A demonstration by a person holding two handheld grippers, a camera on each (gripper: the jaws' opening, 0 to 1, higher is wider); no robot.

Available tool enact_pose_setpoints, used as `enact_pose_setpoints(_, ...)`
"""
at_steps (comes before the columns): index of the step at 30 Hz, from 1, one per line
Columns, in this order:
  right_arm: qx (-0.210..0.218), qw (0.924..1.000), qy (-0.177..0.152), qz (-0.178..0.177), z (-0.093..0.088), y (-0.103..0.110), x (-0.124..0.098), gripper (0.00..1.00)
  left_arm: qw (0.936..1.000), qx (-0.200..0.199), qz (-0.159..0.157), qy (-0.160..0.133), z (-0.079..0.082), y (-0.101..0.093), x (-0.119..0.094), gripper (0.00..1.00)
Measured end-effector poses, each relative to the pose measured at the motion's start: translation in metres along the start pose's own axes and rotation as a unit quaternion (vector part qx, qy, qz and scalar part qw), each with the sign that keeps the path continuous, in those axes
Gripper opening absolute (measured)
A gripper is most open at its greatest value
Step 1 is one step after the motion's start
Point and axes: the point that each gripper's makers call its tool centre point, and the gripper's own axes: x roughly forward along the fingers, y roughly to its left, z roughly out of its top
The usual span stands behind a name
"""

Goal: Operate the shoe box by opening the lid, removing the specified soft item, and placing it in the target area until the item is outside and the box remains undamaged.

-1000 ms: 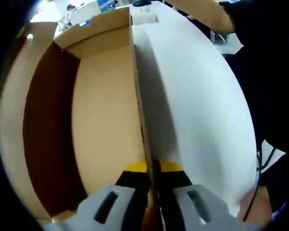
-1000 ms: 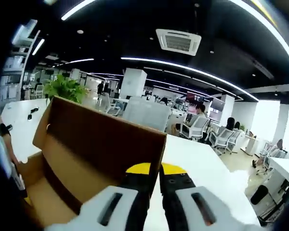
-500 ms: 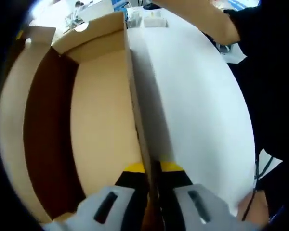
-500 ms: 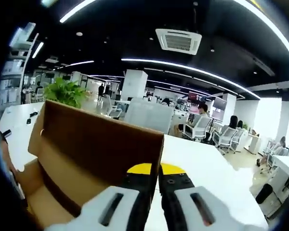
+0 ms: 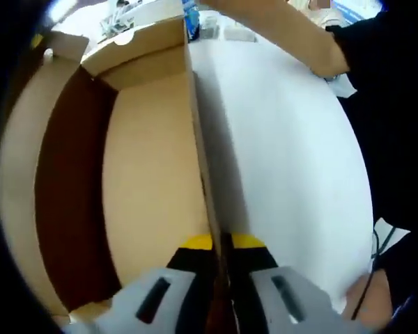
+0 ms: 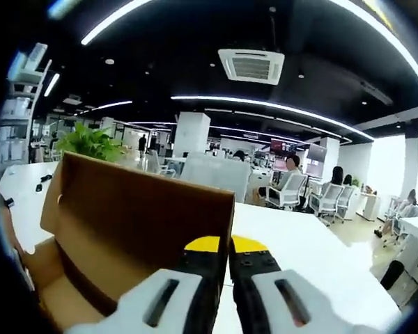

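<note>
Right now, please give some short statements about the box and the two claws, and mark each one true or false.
1. The left claw is shut on the edge of a box wall. True.
2. A soft item lies inside the box. False: the box floor shows bare cardboard.
3. The right claw pinches the box lid. True.
4. The box sits on a dark table. False: the table is white.
5. The lid lies flat over the box. False: it stands raised.
</note>
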Motion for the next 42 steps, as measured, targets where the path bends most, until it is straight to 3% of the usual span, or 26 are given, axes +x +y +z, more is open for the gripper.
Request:
enact_pose_setpoints(20, 0.001, 1.0, -0.003, -0.003, -0.003, 0.002, -0.007, 0.02, 0.9999, -0.01, -0.001, -0.007, 0.0, -0.001, 0.003, 0.05)
enact_pose_setpoints(42, -0.004, 0.9993, -0.035, -0.014, 0.003, 0.003, -0.052, 0.01, 1.0, -0.004, 0.007, 0.002, -0.001, 0.0, 0.003, 0.04)
